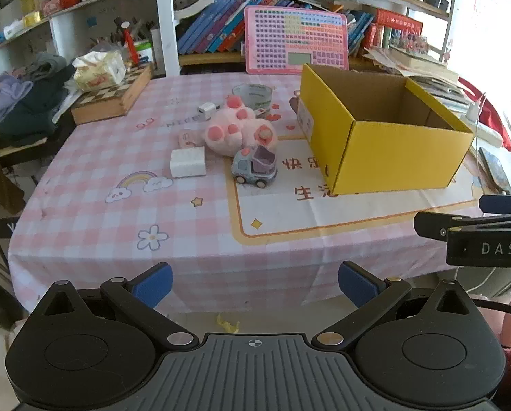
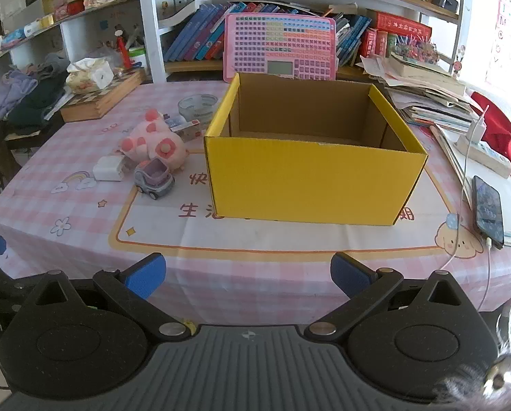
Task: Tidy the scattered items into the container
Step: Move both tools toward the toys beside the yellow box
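- You have a table with a pink checked cloth (image 2: 84,239) in front of you, and all the things sit on it.
- The big yellow cardboard box (image 2: 310,185) stands open on top, on the right part of the cloth. You can see only its brown bottom inside.
- Your left gripper (image 1: 255,286) hangs over the near edge of the table. Its blue fingers (image 1: 154,286) stand wide apart and hold nothing.
- Your right gripper (image 2: 248,277) points at the front of the box. Its jaws are wide too, with nothing between them.
- The fluffy pink soft toy (image 1: 238,130) lies left of the box, well apart from both grippers.
- The clear round roll of tape (image 1: 252,94) sits behind the soft toy.
- The small grey and purple toy truck (image 1: 254,167) stands just in front of the soft toy, near the box's corner.
- The white square block (image 1: 188,161) lies left of the truck.
- The tiny white plug (image 1: 206,109) sits left of the tape roll.
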Motion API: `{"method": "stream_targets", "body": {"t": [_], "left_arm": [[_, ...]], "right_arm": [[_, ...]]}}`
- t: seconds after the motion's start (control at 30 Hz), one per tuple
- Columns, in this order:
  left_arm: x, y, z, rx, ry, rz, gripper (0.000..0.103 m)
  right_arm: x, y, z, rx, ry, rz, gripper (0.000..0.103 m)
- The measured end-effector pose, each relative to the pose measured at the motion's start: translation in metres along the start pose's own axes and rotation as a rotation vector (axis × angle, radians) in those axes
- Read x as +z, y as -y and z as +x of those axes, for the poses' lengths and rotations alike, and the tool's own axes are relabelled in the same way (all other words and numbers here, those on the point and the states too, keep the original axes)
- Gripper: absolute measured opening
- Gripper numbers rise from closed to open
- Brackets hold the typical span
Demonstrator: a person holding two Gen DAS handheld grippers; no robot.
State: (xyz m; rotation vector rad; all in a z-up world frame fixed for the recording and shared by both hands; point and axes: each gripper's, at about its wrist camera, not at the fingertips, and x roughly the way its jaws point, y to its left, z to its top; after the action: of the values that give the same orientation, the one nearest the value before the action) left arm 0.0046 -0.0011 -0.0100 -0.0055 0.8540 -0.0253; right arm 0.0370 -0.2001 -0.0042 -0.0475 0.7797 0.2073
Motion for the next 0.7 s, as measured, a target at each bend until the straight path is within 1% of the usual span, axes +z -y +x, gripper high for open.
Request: {"method": "stream_targets", "body": {"t": [0.3,0.7], "left_arm": [[0.0009,0.0004,-0.0011,-0.010,0.008,0.009,0.103],[0.0024,0.0021,0.0034,-0.013,-0.012,0.004,0.103]], "right_arm": [[-0.0003,-0.0030,-0.0012,-0.006,-0.009,-0.003,0.103],[-0.0049,-0.0039,-0.0010,-0.011,-0.042,-0.022,0.103]]}}
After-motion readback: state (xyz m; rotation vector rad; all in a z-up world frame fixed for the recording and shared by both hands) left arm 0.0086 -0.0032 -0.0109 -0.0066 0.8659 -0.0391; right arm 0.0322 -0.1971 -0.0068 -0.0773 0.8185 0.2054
